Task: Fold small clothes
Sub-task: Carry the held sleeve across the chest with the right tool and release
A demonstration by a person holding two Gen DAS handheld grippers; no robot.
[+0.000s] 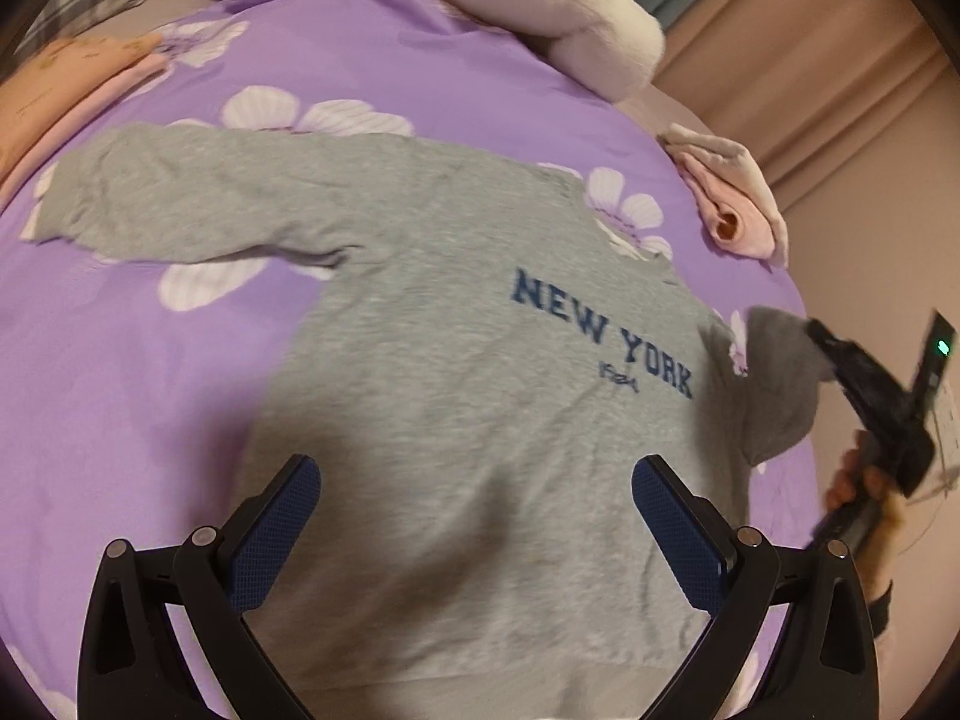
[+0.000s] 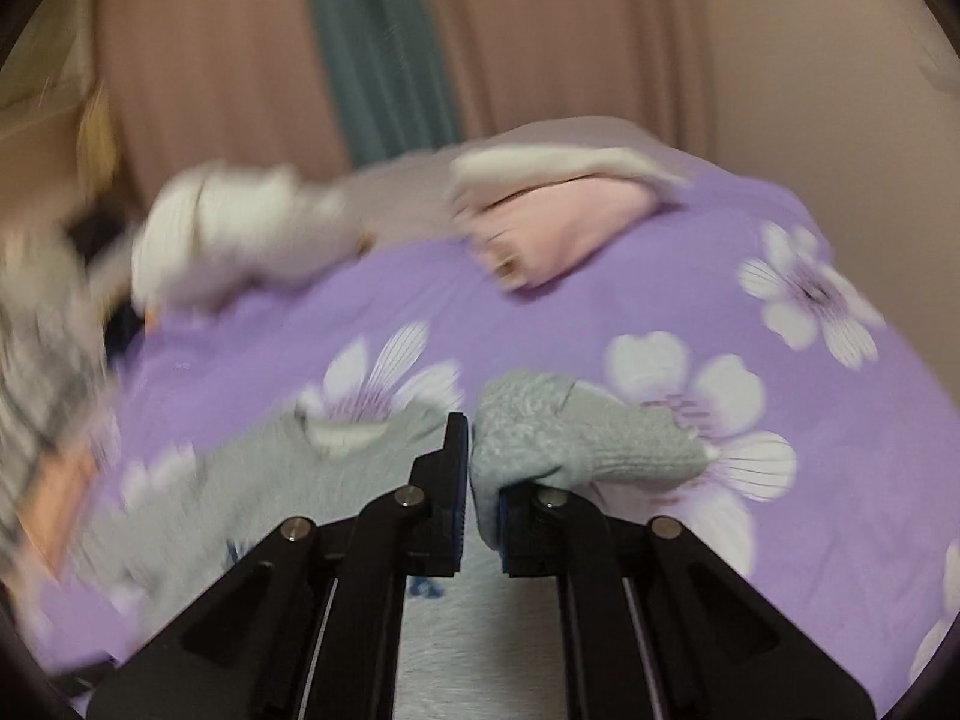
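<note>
Presently we find the grey sweatshirt [image 1: 456, 360] flat on the purple bedspread [image 1: 150, 372], our right gripper [image 2: 480, 480] clamped on its sleeve [image 2: 576, 432], left gripper [image 1: 474, 516] wide above its hem.

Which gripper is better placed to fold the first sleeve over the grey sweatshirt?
Right. The right gripper is shut on the sleeve cuff and lifts it off the bedspread. The left gripper is open above the sweatshirt hem, holding nothing.
</note>
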